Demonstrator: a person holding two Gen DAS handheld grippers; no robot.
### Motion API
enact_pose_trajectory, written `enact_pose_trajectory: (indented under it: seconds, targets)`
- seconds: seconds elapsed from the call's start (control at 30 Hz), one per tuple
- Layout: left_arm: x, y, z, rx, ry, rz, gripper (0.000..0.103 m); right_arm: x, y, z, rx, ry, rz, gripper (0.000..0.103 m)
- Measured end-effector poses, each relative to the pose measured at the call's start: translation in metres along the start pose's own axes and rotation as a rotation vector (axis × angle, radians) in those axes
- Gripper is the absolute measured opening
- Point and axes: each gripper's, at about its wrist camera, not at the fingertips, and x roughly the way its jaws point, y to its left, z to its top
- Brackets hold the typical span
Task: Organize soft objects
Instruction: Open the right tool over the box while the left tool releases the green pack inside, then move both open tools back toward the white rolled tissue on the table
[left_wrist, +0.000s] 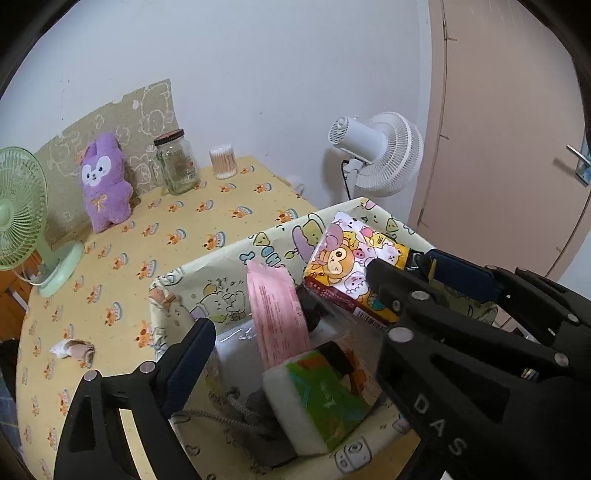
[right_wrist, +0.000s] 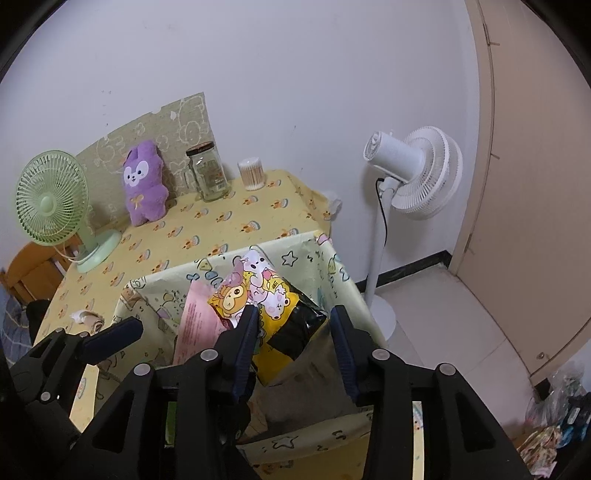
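Where the left tongs hang: the left tongs (left_wrist: 291, 310) are over the near-left corner of the fabric storage bin (left_wrist: 207, 258), spread wide with nothing gripped.
Green desk fan (left_wrist: 22, 206): far left of both tongs, on the yellow tablecloth (left_wrist: 166, 229).
Purple plush rabbit (left_wrist: 105, 184): well ahead and to the left of the tongs, leaning on the wall board and not yet in the bin.
Crumpled scrap (left_wrist: 74, 349): on the cloth, left of the left tongs, outside the bin.
Glass jar (left_wrist: 177, 162): ahead of the tongs, beside the rabbit; a cotton swab tub (left_wrist: 222, 160) stands to its right.
Pink pack (left_wrist: 277, 314): upright in the bin, between the left tongs' open fingers but not touched.
Green tissue pack (left_wrist: 314, 398): low in the bin, just under the left tongs.
Cartoon tissue pack (right_wrist: 258, 295): tilted in the bin, its near end between the pads of the right tongs.
Right tongs (right_wrist: 293, 332): partly closed; the pads appear to sit against both sides of the cartoon pack, a loose hold at best.
Risk, pack: it leans high on the other contents, so letting go here could tip it over the rim.
Risk, left tongs: closing now would snag the pink pack.
Risk, rabbit: reaching for it could knock the jar over.
White standing fan (left_wrist: 376, 151): beyond the bin, right of the tongs.
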Motion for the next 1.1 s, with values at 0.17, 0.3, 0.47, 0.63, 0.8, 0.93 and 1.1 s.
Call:
enact_pose_trajectory:
  seconds: [0.17,0.3,0.47,0.63,0.8,0.93,1.1]
  targets:
    - [-0.009,0.002,-0.005,0.007,-0.009,0.008,0.094,-0.007,0.006,-0.003,-0.009,-0.004,-0.01,0.073]
    - [-0.02,0.006,-0.008,0.008,-0.028,0.013,0.094,-0.019,0.011,-0.005,-0.013,-0.027,-0.009,0.082]
    - [-0.036,0.013,-0.012,0.008,-0.054,0.022,0.097,-0.033,0.023,-0.007,-0.02,-0.04,-0.02,0.086]
    - [-0.052,0.021,-0.015,0.008,-0.083,0.029,0.099,-0.049,0.037,-0.007,-0.034,-0.073,-0.035,0.087]
    - [-0.067,0.032,-0.017,0.001,-0.104,0.033,0.1,-0.061,0.051,-0.005,-0.041,-0.09,-0.049,0.089]
    - [-0.08,0.041,-0.02,-0.003,-0.129,0.045,0.101,-0.072,0.063,-0.005,-0.054,-0.116,-0.051,0.091]
    - [-0.092,0.054,-0.025,-0.023,-0.148,0.056,0.101,-0.083,0.08,-0.005,-0.085,-0.14,-0.047,0.094]
